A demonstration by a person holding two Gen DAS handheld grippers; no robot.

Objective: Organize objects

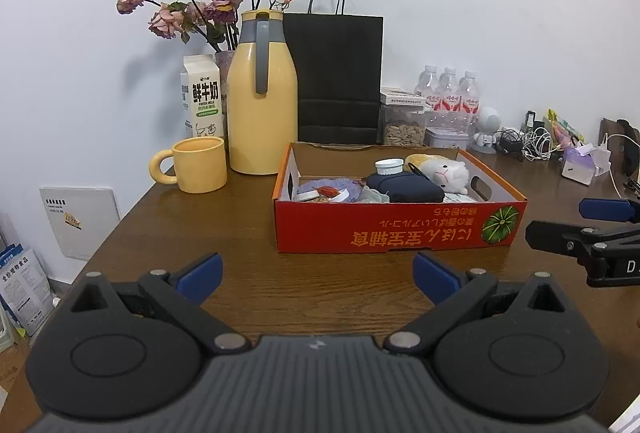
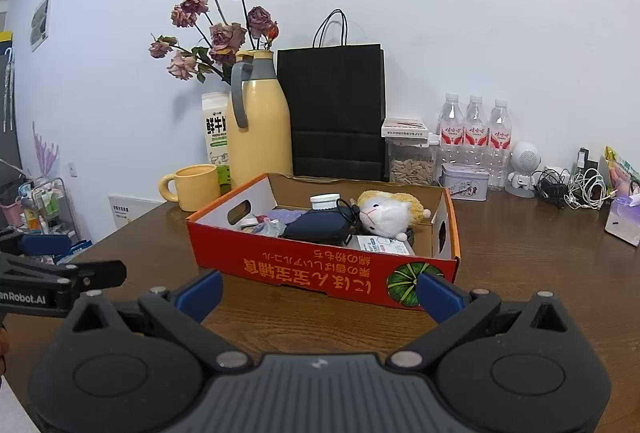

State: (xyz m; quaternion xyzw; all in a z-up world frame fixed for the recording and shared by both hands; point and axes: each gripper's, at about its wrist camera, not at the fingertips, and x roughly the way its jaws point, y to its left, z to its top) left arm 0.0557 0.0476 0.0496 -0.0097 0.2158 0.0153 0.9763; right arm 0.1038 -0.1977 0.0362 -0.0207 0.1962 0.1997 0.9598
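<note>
Left wrist view shows the left hand-held gripper (image 1: 318, 275) wide and empty; right hand-held gripper (image 2: 318, 293) likewise; red box (image 1: 400, 229) at twelve o'clock already holds plush sheep (image 1: 446, 171), pouch (image 1: 404, 187), jar (image 1: 389, 166); yellow mug (image 1: 196, 169) at ten o'clock remains on the tabletop (image 1: 200, 241); seemingly nearly done.

Box (image 1: 396, 229) mid bench (image 1: 200, 233) w/ plush (image 1: 444, 171), pouch (image 1: 404, 187) & jar (image 1: 388, 166) inside; mug (image 1: 198, 169), flask (image 1: 262, 93), carton (image 1: 202, 97) to its left, bag (image 1: 334, 73) behind, bottles (image 1: 448, 89) back-right.
</note>
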